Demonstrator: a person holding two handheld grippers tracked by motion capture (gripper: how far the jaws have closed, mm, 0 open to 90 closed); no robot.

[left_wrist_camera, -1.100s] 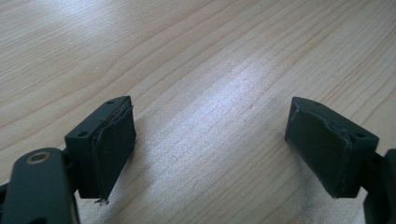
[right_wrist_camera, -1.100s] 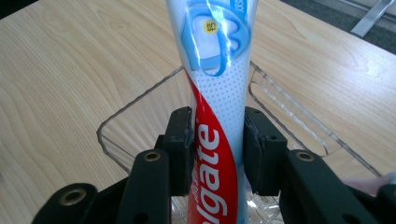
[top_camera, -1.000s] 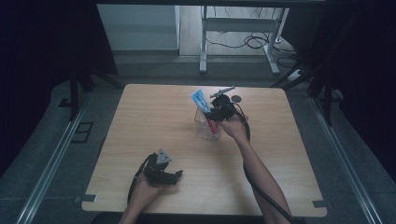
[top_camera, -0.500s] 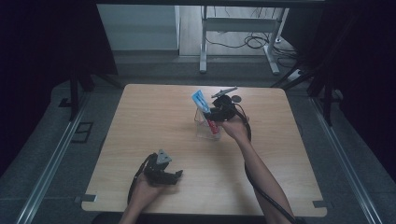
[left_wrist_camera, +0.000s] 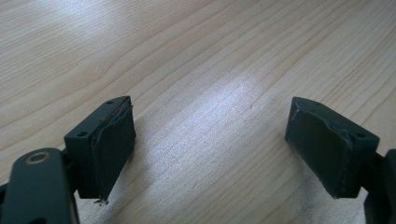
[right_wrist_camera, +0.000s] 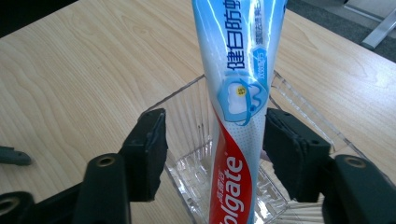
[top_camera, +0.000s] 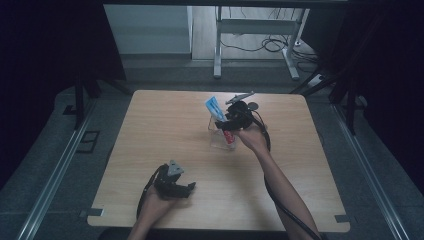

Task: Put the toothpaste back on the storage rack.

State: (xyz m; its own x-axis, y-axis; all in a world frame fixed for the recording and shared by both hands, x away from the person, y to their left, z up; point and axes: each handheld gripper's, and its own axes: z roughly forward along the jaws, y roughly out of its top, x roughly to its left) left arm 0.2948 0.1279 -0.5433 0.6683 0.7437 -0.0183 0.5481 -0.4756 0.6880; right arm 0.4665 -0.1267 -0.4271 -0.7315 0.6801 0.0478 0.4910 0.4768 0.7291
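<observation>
Right hand-held gripper (right_wrist_camera: 212, 154) jaws just parted, released, toothpaste tube (right_wrist_camera: 236, 107) between them in clear holder (right_wrist_camera: 187, 140).

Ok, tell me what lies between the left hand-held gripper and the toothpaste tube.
Only bare wooden table lies between the left hand-held gripper and the toothpaste tube, as the high view shows.

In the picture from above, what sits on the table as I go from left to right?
Left tongs in the person's hand, open on the bare table → clear container with the toothpaste tube standing in it → right tongs, jaws just opening around the tube.
</observation>
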